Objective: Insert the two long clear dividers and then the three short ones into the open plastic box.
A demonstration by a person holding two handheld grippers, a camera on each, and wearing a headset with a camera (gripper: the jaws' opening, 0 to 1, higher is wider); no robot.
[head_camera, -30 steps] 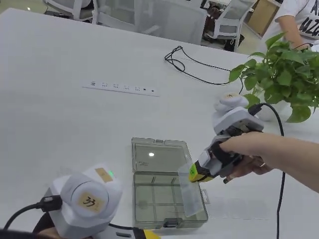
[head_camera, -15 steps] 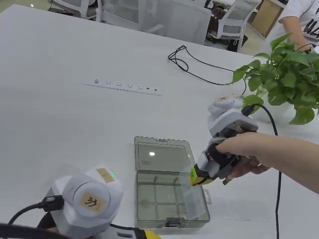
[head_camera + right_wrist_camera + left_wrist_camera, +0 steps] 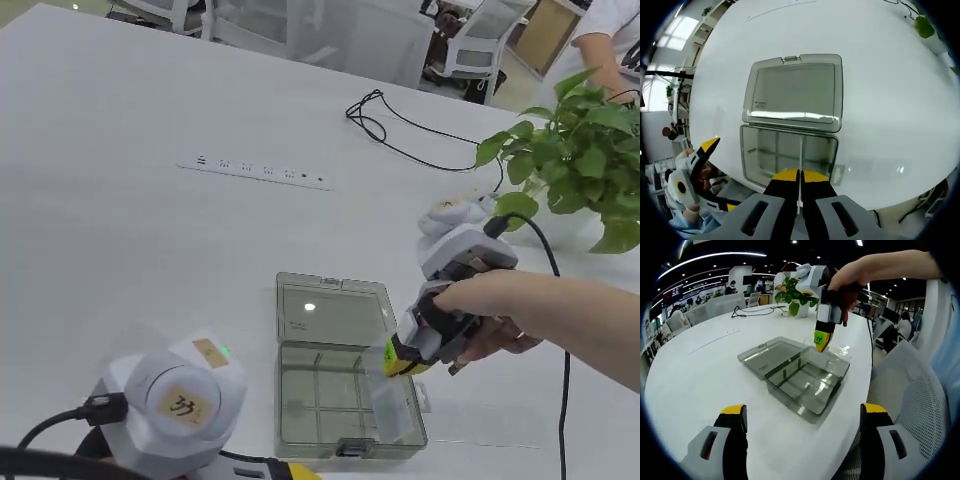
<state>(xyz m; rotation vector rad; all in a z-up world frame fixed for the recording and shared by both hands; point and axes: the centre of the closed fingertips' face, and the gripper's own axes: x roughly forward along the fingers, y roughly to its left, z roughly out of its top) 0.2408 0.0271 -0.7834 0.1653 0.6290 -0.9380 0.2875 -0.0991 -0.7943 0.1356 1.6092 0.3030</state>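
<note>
Right claw (image 3: pixel 400 358) clamped on clear divider (image 3: pixel 393 410), on edge over right end of open box (image 3: pixel 310 395) near tabletop (image 3: pixel 150 250) front edge; long axis runs hinge to latch side, sloping down toward latch. Left claw (image 3: pixel 802 409) jaws apart, short of box

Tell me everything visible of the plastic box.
The plastic box is smoky, see-through, rectangular, lying open on the white table, its hinged lid flat behind the tray. Thin lines cross the tray's floor, dividers or ribs. A latch sits on its near edge. The right gripper holds a clear divider at its right side; contact unclear.
</note>
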